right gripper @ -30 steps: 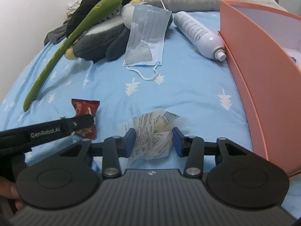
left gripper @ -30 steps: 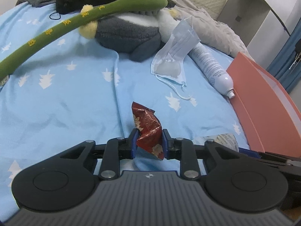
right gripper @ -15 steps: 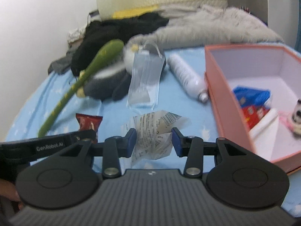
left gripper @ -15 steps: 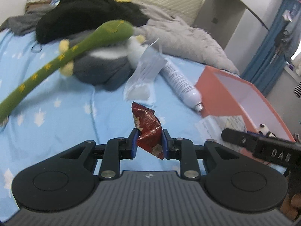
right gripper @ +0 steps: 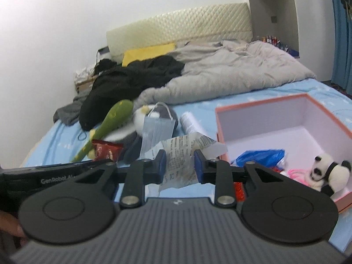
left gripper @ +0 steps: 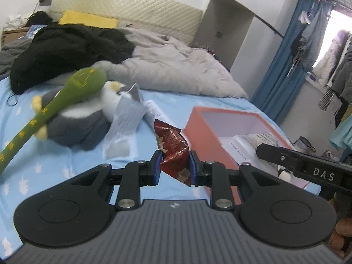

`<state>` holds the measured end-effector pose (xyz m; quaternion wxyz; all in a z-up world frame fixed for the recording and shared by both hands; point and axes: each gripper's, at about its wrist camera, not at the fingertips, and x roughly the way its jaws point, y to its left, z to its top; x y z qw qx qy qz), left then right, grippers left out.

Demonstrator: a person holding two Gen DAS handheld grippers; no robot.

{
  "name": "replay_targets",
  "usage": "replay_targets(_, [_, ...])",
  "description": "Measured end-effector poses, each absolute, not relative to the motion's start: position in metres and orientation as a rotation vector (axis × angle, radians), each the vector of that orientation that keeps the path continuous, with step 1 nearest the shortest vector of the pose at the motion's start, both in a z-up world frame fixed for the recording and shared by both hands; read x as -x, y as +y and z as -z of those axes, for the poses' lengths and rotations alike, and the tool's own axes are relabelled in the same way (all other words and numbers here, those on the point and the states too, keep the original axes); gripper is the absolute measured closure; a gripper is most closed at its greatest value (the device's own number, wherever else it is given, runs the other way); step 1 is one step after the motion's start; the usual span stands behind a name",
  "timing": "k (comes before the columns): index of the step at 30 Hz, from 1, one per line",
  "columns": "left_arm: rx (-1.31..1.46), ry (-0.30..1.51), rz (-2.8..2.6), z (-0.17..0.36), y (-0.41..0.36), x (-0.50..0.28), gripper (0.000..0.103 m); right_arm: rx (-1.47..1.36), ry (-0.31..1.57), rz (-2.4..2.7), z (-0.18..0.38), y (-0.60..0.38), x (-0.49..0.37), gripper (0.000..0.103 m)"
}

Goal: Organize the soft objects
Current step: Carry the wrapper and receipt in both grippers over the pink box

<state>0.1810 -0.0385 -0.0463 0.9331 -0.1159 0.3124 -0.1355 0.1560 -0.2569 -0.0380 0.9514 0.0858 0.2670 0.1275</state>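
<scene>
My left gripper (left gripper: pixel 173 165) is shut on a dark red snack packet (left gripper: pixel 172 148) and holds it above the blue bed sheet, left of the pink box (left gripper: pixel 206 140). My right gripper (right gripper: pixel 180 165) is shut on a clear printed wrapper (right gripper: pixel 182 156), held up beside the pink box's (right gripper: pixel 222 129) left wall. The red packet also shows in the right wrist view (right gripper: pixel 105 151). The right gripper arm crosses the left wrist view over the box, with the clear wrapper (left gripper: pixel 250 139) ahead of it.
The box holds a panda plush (right gripper: pixel 330 171), a blue bag (right gripper: pixel 259 155) and pink and red items. On the bed lie a green snake plush (left gripper: pixel 55 105), a grey penguin plush (left gripper: pixel 81 123), a face mask (right gripper: pixel 157 129), a white spray can (right gripper: pixel 190 124), black clothes and a grey duvet (right gripper: pixel 231 70).
Both grippers have lifted off the sheet with their packets and moved right toward the pink box, whose inside has come into view.
</scene>
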Motion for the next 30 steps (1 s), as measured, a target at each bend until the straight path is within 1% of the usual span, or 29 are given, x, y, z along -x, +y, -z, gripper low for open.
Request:
replay_targets(10, [0.193, 0.594, 0.383, 0.008, -0.092, -0.209, 0.073, -0.156, 0.453, -0.193, 0.000, -0.297, -0.161, 0.075])
replay_targets(16, [0.201, 0.672, 0.473, 0.010, -0.136, -0.251, 0.073, -0.166, 0.477, -0.132, -0.010, -0.330, -0.178, 0.075])
replay_targets(19, [0.168, 0.716, 0.494, 0.020, -0.158, -0.271, 0.073, -0.196, 0.540, -0.108, -0.004, -0.350, -0.194, 0.075])
replay_targets(25, [0.083, 0.817, 0.546, 0.044, -0.209, -0.294, 0.073, -0.220, 0.677, -0.040, 0.029, -0.382, -0.219, 0.077])
replay_targets(30, [0.094, 0.952, 0.568, 0.075, -0.235, -0.318, 0.073, -0.249, 0.775, -0.001, 0.060, -0.403, -0.229, 0.078])
